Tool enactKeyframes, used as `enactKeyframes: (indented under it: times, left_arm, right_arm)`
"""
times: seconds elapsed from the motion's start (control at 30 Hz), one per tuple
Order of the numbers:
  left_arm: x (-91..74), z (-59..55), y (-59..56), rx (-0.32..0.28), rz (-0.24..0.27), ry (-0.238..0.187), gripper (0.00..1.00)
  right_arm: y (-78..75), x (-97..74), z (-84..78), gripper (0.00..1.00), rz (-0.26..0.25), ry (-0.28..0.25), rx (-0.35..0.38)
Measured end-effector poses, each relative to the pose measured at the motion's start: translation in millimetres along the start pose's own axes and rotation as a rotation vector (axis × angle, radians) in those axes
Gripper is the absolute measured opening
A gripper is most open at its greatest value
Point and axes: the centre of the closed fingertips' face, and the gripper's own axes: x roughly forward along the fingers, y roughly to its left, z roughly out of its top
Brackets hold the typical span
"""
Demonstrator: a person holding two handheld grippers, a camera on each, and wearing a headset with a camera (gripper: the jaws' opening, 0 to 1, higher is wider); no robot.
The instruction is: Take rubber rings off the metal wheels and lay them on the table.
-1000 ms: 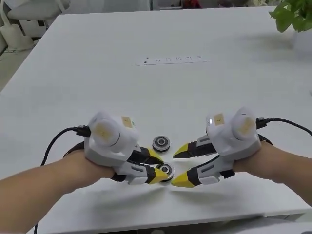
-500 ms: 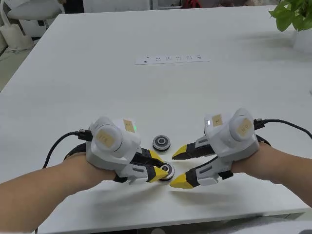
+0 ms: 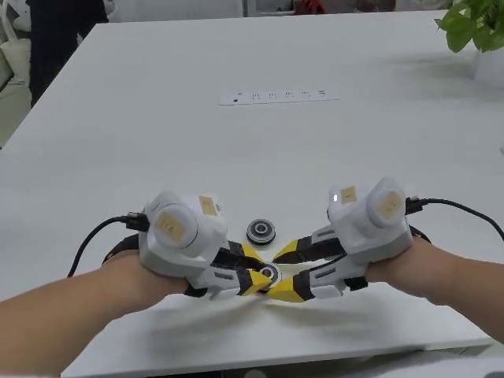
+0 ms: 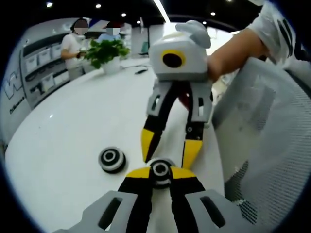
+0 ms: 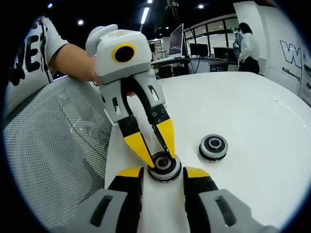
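white table [image 3: 236,157] near edge, left gripper [image 3: 253,268] pinching wheel [image 5: 164,166], right gripper [image 3: 276,274] spread around it, second wheel [image 3: 261,231] beside

Both flat on table [image 3: 236,142]: near wheel [image 3: 268,275] by front edge, far wheel [image 3: 261,231] just beyond; rubber rings [image 5: 214,157] on.

Forearms enter from 7 and 4 o'clock. The left gripper [image 3: 257,269] has its jaws pinching a wheel [image 5: 164,166]; the right gripper [image 3: 277,274] faces it, jaws parted.
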Motion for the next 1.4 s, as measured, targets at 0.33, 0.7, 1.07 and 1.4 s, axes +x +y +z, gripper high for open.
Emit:
enactKeyframes:
  times: [0.33,0.7,1.07,1.4]
  left_arm:
    - [-0.3,0.1,0.0,-0.002,0.003,-0.007,0.14]
    - [-0.2,-0.1,0.1,-0.007,0.007,-0.014,0.13]
    - [0.0,-0.2,0.8,-0.006,0.012,-0.016,0.13]
    - [0.3,-0.5,0.2,0.008,0.019,-0.011,0.13]
  right_arm:
    - [-0.9,0.8,0.1,0.24,-0.018,0.005,-0.027]
    - [-1.4,-2.1,-3.0,0.22,-0.023,0.026,-0.053]
    - [-3.4,-5.7,-8.5,0.16,-0.030,0.047,-0.048]
    - [-4.5,-7.4,-11.9,0.12,-0.026,0.053,-0.001]
